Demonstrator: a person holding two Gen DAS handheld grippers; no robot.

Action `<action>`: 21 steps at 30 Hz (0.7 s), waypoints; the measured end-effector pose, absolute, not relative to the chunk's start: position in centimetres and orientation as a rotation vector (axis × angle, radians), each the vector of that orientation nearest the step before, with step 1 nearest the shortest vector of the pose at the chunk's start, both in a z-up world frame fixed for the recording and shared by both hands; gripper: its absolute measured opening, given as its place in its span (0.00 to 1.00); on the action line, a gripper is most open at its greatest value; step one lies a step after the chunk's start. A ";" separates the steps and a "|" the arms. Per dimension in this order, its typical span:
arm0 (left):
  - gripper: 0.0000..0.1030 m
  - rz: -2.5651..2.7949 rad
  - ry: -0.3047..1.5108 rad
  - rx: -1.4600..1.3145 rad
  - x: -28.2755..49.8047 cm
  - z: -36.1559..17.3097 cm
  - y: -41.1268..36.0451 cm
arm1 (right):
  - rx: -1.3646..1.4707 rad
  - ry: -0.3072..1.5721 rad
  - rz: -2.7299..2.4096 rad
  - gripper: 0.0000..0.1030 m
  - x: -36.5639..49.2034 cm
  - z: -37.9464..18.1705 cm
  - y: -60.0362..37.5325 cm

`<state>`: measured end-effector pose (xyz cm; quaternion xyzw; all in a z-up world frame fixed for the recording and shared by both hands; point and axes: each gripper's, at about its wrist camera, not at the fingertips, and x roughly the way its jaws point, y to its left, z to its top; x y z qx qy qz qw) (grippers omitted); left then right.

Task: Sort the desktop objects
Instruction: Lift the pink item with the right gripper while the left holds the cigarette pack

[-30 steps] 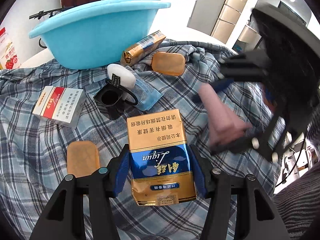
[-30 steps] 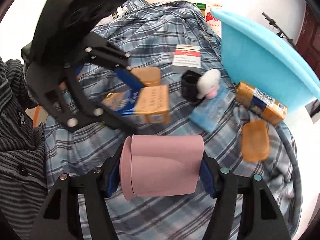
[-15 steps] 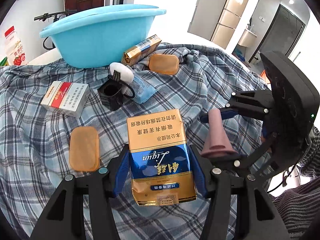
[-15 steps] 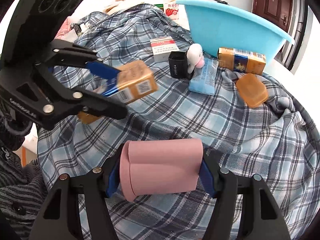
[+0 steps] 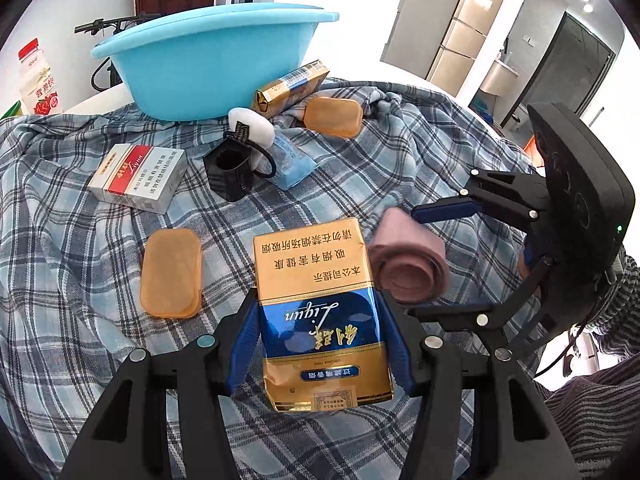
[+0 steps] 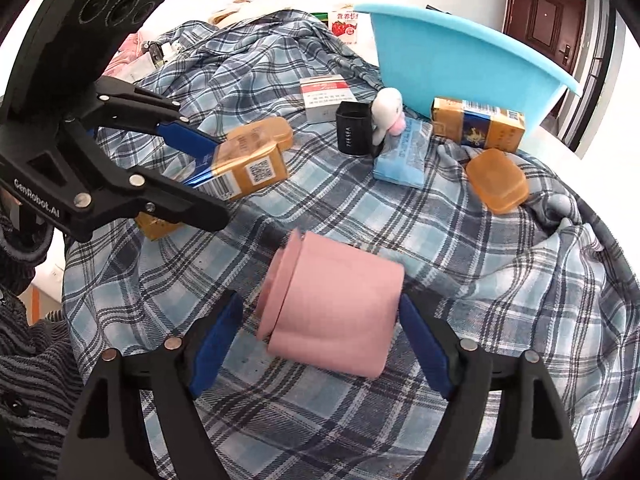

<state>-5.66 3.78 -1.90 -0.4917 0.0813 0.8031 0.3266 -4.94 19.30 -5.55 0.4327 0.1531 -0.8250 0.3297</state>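
Note:
A gold-and-blue cigarette carton (image 5: pixel 320 280) sits between the blue pads of my left gripper (image 5: pixel 320 340), which is shut on it just above the plaid cloth (image 5: pixel 60 280). The right wrist view shows the same carton (image 6: pixel 248 164) in the left gripper (image 6: pixel 208 180). Beside it to the right, a pink rolled towel (image 6: pixel 336 312) lies tilted on the cloth inside my right gripper (image 6: pixel 316 332). Its jaws are opening: the left pad stands clear of the roll and the right pad is at its edge. From the left wrist, the roll (image 5: pixel 408 264) shows end-on between the right gripper's (image 5: pixel 416 264) fingers.
A blue basin (image 5: pixel 208 60) stands at the back, with a second gold carton (image 5: pixel 292 88) leaning against it. Two orange soap boxes (image 5: pixel 172 272) (image 5: pixel 334 116), a white-and-red carton (image 5: pixel 136 176), a black cup (image 5: pixel 230 172) and a blue packet (image 5: pixel 292 160) lie on the cloth.
The right gripper's jaws have spread, and the pink roll has tipped out of its grip onto the cloth. The left gripper still holds the carton the same way.

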 end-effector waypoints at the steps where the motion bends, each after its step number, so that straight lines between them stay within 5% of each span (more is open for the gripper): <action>1: 0.57 2.103 0.213 -1.289 -5.7 -1.9 3.9 | 1.134 0.396 -2.164 0.77 -4.9 -5.6 19.5; 13: 0.57 2.089 0.223 -1.292 -5.5 -2.1 3.9 | 1.239 0.068 -2.142 0.84 -6.7 -6.4 20.3; 14: 0.57 2.091 0.221 -1.292 -5.5 -2.1 3.9 | 1.233 0.060 -2.152 0.83 -6.7 -6.3 20.3; 16: 0.57 2.096 0.216 -1.293 -5.5 -2.1 3.9 | 1.232 0.102 -2.190 0.63 -6.5 -6.1 20.1; 21: 0.57 2.108 0.222 -1.282 -5.3 -1.9 4.0 | 1.214 0.126 -2.178 0.62 -5.7 -5.6 19.5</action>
